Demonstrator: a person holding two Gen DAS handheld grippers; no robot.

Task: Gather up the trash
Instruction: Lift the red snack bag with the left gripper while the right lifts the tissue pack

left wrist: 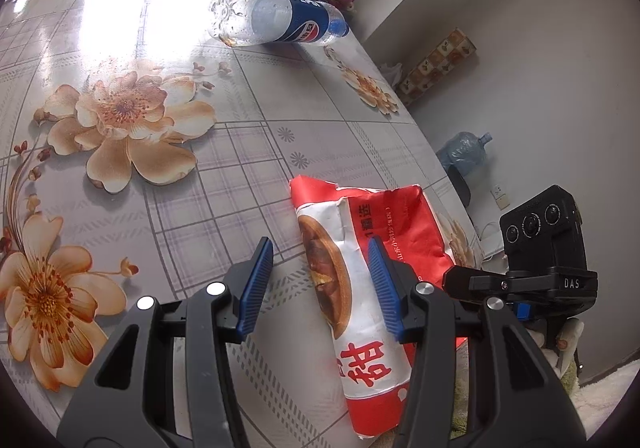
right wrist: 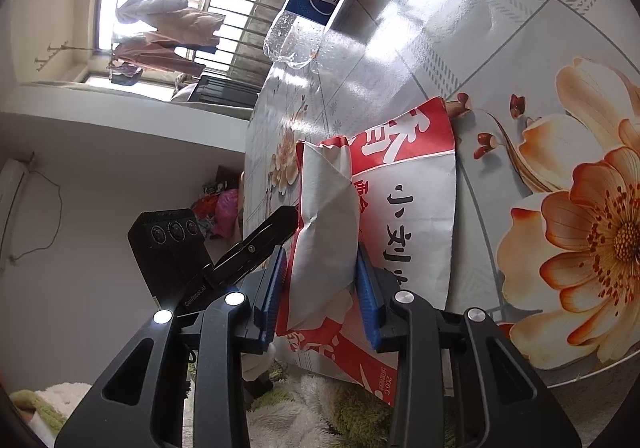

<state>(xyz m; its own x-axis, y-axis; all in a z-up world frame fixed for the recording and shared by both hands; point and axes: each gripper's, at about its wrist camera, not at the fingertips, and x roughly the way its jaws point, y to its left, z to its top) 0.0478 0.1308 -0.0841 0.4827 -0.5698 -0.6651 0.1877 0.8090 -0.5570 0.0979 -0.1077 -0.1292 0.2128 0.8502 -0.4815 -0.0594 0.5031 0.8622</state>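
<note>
Evidently, the red-and-white paper bag (right wrist: 404, 208) is lying at the edge of the flowered desk (left wrist: 160, 188), part of it overhanging the rim, and a raised fold of it is being clamped by the right tool (right wrist: 322, 290), whose blue pads sit against both sides of the crease. The left tool (left wrist: 320, 284) is held half spread over the same bag, with one pad above the paper and nothing pinched. For a clean pick, the fold should be gripped deep rather than at its tip, then lifted straight up so the thin paper is not torn. An empty Pepsi bottle (left wrist: 276, 16) is left lying farther back on the desk.
</note>
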